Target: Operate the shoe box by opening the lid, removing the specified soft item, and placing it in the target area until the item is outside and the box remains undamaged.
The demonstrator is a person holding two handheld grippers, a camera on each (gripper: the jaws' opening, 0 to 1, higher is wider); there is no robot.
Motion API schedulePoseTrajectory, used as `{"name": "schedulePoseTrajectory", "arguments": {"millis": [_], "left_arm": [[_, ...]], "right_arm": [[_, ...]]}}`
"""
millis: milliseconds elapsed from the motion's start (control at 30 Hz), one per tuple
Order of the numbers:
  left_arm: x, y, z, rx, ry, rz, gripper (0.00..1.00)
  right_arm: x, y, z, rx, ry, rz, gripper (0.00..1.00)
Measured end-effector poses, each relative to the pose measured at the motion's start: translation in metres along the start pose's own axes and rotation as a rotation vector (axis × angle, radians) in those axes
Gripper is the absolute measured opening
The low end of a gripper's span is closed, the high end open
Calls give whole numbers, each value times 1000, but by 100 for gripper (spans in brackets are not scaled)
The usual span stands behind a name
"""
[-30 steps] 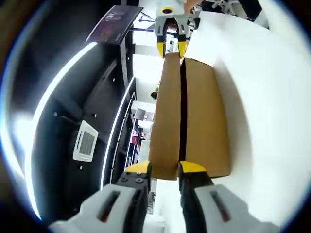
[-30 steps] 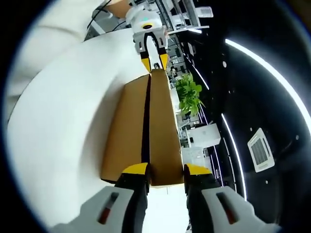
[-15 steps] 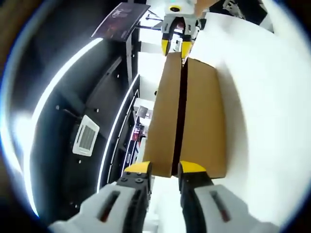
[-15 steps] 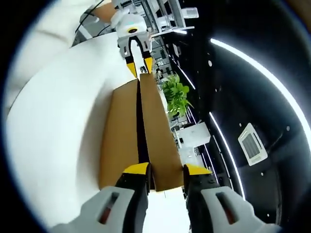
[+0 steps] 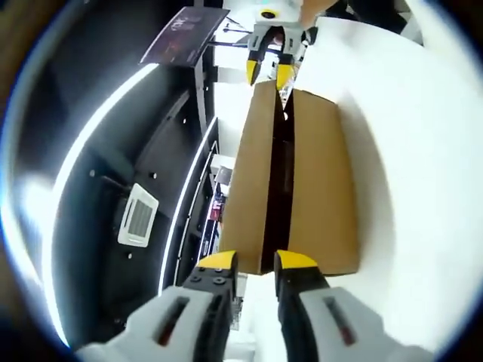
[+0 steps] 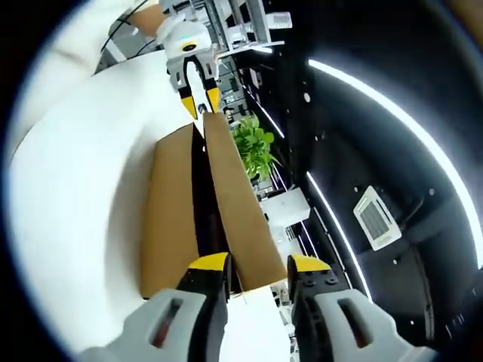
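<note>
With both tools, left tool [image 5: 247, 260] and right tool [image 6: 254, 263], clamped on the lid [image 5: 253, 173], the shoe box [image 5: 324, 181] stood part-open; further lifting was required.

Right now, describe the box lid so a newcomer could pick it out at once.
On the white table sits a brown cardboard shoe box. The lid is its raised brown flap, held at each end by a yellow-tipped tool, with a dark gap separating it from the base.

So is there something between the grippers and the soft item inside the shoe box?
Yes: the lid is raised only a little from the box. Left gripper and right gripper grip its two ends; the item cannot be seen.
</note>
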State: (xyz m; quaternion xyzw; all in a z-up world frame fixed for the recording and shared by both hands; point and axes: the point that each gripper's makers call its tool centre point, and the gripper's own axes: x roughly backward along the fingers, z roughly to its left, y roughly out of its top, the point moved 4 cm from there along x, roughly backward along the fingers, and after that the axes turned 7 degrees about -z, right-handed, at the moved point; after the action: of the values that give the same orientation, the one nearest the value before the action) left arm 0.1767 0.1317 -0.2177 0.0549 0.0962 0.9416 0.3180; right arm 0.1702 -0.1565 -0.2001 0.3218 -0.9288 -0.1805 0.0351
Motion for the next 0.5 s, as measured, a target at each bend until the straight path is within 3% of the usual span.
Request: {"name": "schedulePoseTrajectory", "arguments": {"millis": [367, 500], "left_arm": [[0, 1, 1, 28, -4, -7, 22], [0, 2, 2, 46, 0, -10, 23]], "right_arm": [[3, -5, -4, -114, -103, 27, 30], [3, -8, -8, -212, -146, 32, 32]]}}
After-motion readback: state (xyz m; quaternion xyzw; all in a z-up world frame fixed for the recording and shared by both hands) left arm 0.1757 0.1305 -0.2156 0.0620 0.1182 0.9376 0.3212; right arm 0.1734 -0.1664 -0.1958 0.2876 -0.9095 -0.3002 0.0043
